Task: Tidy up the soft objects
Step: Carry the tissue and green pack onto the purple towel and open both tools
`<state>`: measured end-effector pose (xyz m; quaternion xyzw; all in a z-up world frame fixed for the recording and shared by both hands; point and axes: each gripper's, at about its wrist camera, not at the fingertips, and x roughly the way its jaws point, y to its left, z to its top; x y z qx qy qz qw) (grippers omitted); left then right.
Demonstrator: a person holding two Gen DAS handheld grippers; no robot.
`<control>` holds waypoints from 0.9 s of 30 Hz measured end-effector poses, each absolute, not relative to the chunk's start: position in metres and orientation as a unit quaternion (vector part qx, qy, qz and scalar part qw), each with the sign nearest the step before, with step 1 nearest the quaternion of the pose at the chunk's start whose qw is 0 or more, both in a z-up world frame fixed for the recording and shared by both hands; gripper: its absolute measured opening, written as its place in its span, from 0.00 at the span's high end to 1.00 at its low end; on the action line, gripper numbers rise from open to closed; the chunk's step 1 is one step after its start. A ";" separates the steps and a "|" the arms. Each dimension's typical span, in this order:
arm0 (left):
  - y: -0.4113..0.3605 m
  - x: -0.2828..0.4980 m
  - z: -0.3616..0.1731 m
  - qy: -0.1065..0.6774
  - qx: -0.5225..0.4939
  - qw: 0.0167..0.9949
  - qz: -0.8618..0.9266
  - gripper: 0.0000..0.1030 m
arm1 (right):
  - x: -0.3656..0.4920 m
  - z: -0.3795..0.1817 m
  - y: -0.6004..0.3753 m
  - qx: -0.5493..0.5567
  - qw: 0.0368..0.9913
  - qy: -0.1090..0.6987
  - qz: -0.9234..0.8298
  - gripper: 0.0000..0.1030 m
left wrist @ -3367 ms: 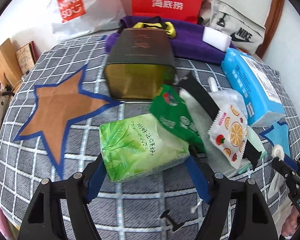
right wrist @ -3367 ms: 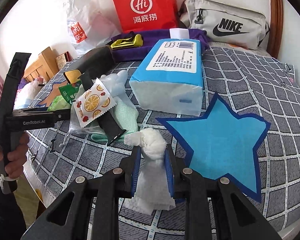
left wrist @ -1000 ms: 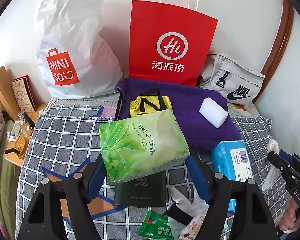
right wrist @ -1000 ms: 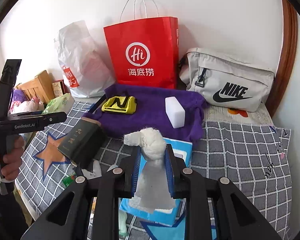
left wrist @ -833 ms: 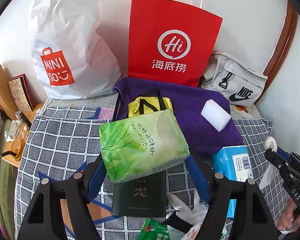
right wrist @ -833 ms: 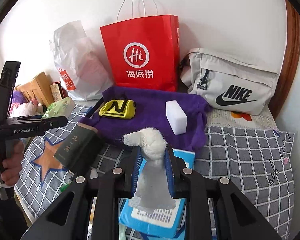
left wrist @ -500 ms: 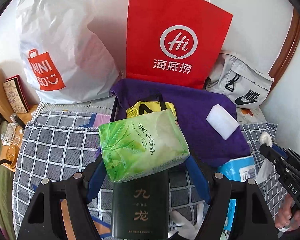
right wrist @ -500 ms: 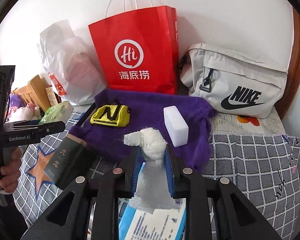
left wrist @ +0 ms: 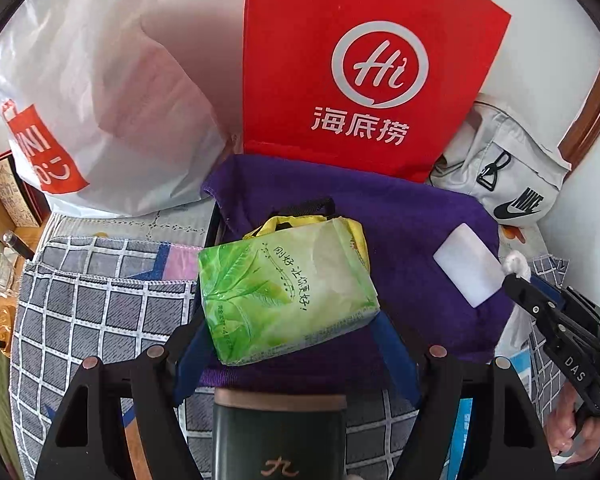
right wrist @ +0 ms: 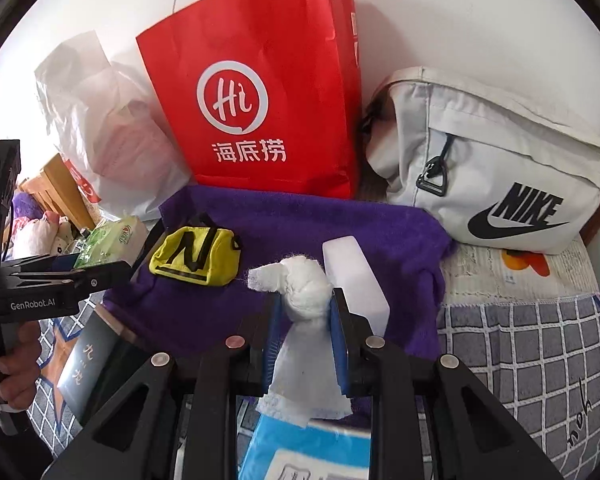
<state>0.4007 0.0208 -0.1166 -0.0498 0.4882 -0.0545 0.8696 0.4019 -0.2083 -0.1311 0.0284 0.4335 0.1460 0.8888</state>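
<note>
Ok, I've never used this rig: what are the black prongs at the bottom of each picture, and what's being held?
They are handheld grippers, each with a camera looking along its fingers. In the left camera view, the left gripper is shut on a green tissue pack. In the right view, the right gripper pinches a white cloth. Below, on a checked bedspread, a purple towel carries a yellow pouch and a white block. A red paper bag stands behind.

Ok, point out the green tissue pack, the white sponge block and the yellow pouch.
green tissue pack [left wrist: 284,292]: left wrist view, middle of its printed face.
white sponge block [right wrist: 354,280]: right wrist view, its top face.
yellow pouch [right wrist: 194,262]: right wrist view, front panel.
</note>
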 end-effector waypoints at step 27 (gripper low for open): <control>0.018 0.429 -0.160 0.552 -0.046 0.831 -0.049 0.20 | 0.423 -0.164 -0.193 0.024 0.866 0.476 0.150 0.54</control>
